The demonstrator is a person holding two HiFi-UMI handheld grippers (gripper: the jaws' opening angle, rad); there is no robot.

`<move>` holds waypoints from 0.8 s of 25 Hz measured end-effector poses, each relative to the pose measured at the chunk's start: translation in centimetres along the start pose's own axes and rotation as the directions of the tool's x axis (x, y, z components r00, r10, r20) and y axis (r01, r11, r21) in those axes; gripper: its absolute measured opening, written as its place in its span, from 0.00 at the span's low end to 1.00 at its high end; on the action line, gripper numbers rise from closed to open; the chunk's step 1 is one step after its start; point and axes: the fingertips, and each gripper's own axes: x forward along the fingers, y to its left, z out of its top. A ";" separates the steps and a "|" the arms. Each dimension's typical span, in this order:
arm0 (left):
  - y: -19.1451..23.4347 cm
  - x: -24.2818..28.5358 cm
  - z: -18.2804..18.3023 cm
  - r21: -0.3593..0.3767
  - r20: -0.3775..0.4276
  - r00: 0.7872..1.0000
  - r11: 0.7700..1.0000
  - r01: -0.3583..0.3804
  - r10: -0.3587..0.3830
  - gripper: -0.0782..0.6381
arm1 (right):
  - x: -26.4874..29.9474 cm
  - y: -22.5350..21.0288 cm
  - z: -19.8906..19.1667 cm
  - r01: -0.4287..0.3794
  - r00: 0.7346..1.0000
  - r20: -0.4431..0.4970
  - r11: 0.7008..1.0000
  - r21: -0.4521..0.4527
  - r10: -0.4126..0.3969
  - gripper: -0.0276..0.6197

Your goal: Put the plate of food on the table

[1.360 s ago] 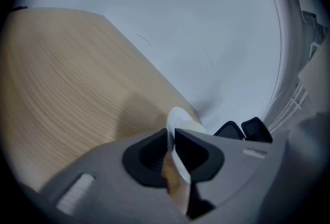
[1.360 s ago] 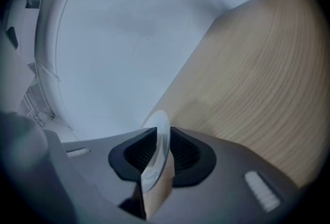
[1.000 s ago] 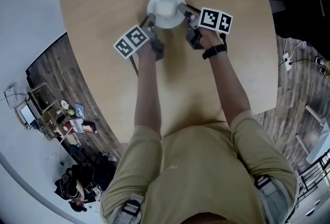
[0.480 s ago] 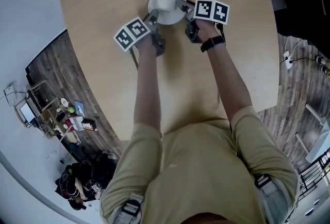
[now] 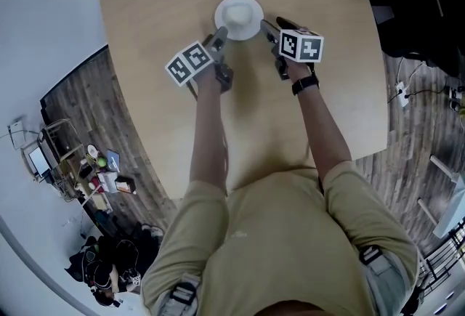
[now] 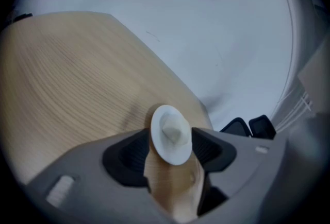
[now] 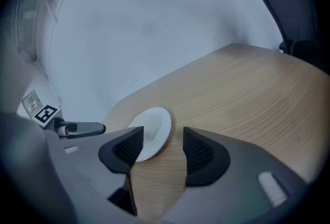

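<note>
A white plate (image 5: 238,17) with a pale lump of food (image 6: 172,127) rests flat on the round wooden table (image 5: 327,89), toward its far side. My left gripper (image 5: 217,35) sits just off the plate's near-left rim; its jaws have just been opening and press on nothing. The right gripper (image 5: 269,25) is off the plate's right rim; its jaws have also just been opening and nothing is gripped. In the left gripper view, the plate (image 6: 171,135) lies just beyond the open left gripper (image 6: 169,153). The right gripper view has the plate (image 7: 152,133) ahead of the open right gripper (image 7: 160,151).
Dark office chairs (image 5: 414,2) stand past the table's right edge. Cluttered belongings (image 5: 94,162) lie on the wood floor at the left. In the right gripper view a finger of the left gripper (image 7: 82,128) pokes in beside the plate. Bare tabletop lies between me and the plate.
Both grippers have let go of the plate's rim, opened, and drawn back a little toward me. The right gripper has rolled. The plate stays on the table.
</note>
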 end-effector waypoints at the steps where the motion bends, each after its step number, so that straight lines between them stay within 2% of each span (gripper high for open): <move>1: -0.4 -1.0 -0.4 0.031 0.004 1.000 1.000 0.003 -0.003 0.47 | -1.1 0.3 -0.3 -0.003 1.000 0.026 0.999 -0.037 0.004 0.44; 5: -1.8 -4.9 -1.5 0.157 0.038 0.999 0.987 0.007 -0.013 0.48 | -5.0 2.4 -0.6 -0.022 0.993 0.109 0.987 -0.157 0.040 0.49; 9: -4.1 -9.2 -2.5 0.286 0.108 0.993 0.958 0.008 -0.041 0.48 | -9.2 5.2 -0.4 0.017 0.981 0.188 0.952 -0.306 0.043 0.49; 12: -6.2 -12.4 -4.0 0.398 0.154 0.986 0.917 -0.008 -0.058 0.45 | -12.9 7.9 -0.6 0.051 0.966 0.252 0.915 -0.400 0.056 0.41; 16: -8.5 -16.1 -5.5 0.535 0.225 0.968 0.844 -0.030 -0.108 0.37 | -17.2 11.6 -0.9 0.085 0.940 0.330 0.883 -0.463 0.082 0.32; 20: -10.0 -20.1 -7.3 0.617 0.281 0.954 0.781 -0.096 -0.105 0.29 | -20.5 14.6 -2.3 0.130 0.923 0.371 0.829 -0.544 0.099 0.26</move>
